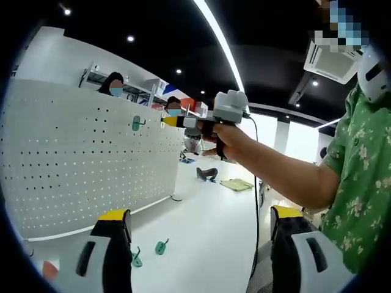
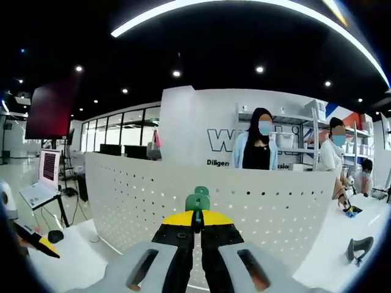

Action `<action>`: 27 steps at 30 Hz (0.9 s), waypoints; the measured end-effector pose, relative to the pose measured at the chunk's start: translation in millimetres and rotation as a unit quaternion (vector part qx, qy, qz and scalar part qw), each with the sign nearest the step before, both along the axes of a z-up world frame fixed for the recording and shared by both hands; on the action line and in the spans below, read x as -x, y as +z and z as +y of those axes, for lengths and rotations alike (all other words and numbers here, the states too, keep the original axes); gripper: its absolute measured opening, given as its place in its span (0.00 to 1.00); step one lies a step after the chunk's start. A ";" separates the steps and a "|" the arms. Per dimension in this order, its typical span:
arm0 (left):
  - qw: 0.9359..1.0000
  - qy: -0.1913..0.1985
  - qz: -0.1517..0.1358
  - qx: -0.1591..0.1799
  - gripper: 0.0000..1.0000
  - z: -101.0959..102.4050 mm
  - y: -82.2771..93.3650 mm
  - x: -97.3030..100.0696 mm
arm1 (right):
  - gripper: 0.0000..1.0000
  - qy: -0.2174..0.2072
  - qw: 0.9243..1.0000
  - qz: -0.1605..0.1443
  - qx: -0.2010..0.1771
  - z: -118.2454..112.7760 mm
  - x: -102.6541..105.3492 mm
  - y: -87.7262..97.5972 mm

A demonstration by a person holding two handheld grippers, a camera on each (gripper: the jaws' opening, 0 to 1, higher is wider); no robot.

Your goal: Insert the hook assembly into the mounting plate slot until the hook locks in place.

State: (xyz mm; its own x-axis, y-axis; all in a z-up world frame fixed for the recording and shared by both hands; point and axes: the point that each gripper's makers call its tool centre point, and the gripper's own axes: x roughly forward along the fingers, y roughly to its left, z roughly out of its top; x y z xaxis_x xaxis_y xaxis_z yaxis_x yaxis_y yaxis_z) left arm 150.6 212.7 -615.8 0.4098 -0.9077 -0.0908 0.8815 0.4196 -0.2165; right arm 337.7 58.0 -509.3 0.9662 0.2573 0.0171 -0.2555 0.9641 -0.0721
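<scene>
Right gripper (image 2: pixel 197 224) fingers clamp one green hook (image 2: pixel 198 200) at pegboard (image 1: pixel 73 165); left gripper (image 1: pixel 201 229) fingers spread; two hooks on table (image 1: pixel 208 238).

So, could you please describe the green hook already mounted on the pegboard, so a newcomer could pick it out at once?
In the left gripper view, find the big white pegboard standing upright on the white table. Near its top edge, towards the right gripper, a small green hook hangs on the holes. Unlike the two green hooks on the table, it sits up on the board.
</scene>
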 end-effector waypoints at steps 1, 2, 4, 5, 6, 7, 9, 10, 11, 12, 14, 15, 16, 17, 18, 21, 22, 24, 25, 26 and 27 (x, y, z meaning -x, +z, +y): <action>1.000 0.000 0.000 -0.001 0.97 0.2 -0.5 -0.4 | 0.01 -0.001 1.000 0.000 0.000 -0.6 -0.7 0.3; 1.000 0.001 0.001 -0.001 0.96 0.2 -0.8 -0.7 | 0.01 -0.004 1.000 -0.001 0.002 -2.6 -3.0 1.3; 1.000 0.002 0.002 -0.001 0.96 0.7 -1.3 -1.5 | 0.01 -0.008 1.000 -0.002 0.002 -5.0 -6.1 2.2; 1.000 0.002 0.003 -0.001 0.96 1.0 -1.8 -1.9 | 0.01 -0.010 1.000 -0.003 0.000 -6.1 -7.4 2.7; 1.000 0.003 0.003 -0.001 0.96 1.3 -2.2 -2.2 | 0.01 -0.011 1.000 -0.002 -0.001 -6.8 -9.3 3.0; 1.000 0.003 0.003 -0.001 0.96 1.5 -2.4 -2.5 | 0.01 -0.012 1.000 -0.003 0.000 -7.1 -10.5 3.5; 1.000 0.004 0.004 -0.001 0.96 2.0 -3.1 -3.2 | 0.01 -0.015 1.000 -0.004 0.002 -8.5 -13.7 4.8; 1.000 0.005 0.004 -0.001 0.96 2.4 -3.4 -3.8 | 0.01 -0.017 1.000 -0.005 0.004 -9.6 -15.4 5.4; 1.000 0.006 0.005 -0.001 0.96 2.9 -3.9 -4.3 | 0.01 -0.019 1.000 -0.006 0.005 -10.6 -16.8 6.0; 1.000 0.006 0.006 -0.001 0.96 3.2 -4.2 -4.7 | 0.01 -0.020 1.000 -0.006 0.005 -11.6 -18.3 6.4; 1.000 0.007 0.006 -0.001 0.96 3.5 -4.6 -5.6 | 0.01 -0.023 1.000 -0.008 0.004 -13.8 -21.6 7.4; 1.000 0.008 0.007 -0.001 0.96 3.6 -5.0 -6.3 | 0.01 -0.025 1.000 -0.009 0.005 -14.7 -23.4 7.5; 1.000 0.008 0.007 -0.001 0.96 3.7 -5.0 -6.8 | 0.01 -0.027 1.000 -0.009 0.006 -15.3 -24.4 7.3; 1.000 0.008 0.007 0.000 0.96 3.8 -5.0 -7.0 | 0.01 -0.028 1.000 -0.009 0.008 -16.0 -25.7 7.0; 1.000 0.009 0.007 0.000 0.96 3.7 -5.2 -7.5 | 0.01 -0.030 0.999 -0.010 0.008 -17.0 -27.7 6.8; 1.000 0.008 0.008 -0.001 0.96 3.4 -5.4 -8.6 | 0.01 -0.033 0.999 -0.009 0.009 -18.6 -31.8 5.9; 1.000 0.008 0.008 -0.001 0.96 3.4 -5.4 -9.0 | 0.01 -0.034 0.999 -0.010 0.010 -19.1 -33.2 5.8; 1.000 0.009 0.008 -0.002 0.96 3.8 -5.6 -10.0 | 0.01 -0.037 0.999 -0.011 0.012 -20.6 -35.8 6.0; 1.000 0.009 0.008 -0.002 0.96 4.1 -5.8 -10.1 | 0.01 -0.038 0.999 -0.011 0.012 -21.7 -37.8 6.1; 1.000 0.009 0.009 -0.002 0.96 4.2 -5.8 -10.3 | 0.01 -0.038 0.999 -0.011 0.011 -22.2 -39.2 6.0; 1.000 0.009 0.009 -0.002 0.96 4.5 -6.0 -11.0 | 0.01 -0.039 0.999 -0.011 0.012 -22.8 -41.1 6.0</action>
State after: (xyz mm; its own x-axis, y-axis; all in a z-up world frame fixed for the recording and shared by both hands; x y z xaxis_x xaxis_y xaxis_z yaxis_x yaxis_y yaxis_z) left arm 161.5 217.2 -621.7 0.4245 -0.8997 -0.1014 0.8697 0.4364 -0.2307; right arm 378.8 35.2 -503.3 0.9827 0.1820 0.0336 -0.1779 0.9790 -0.0994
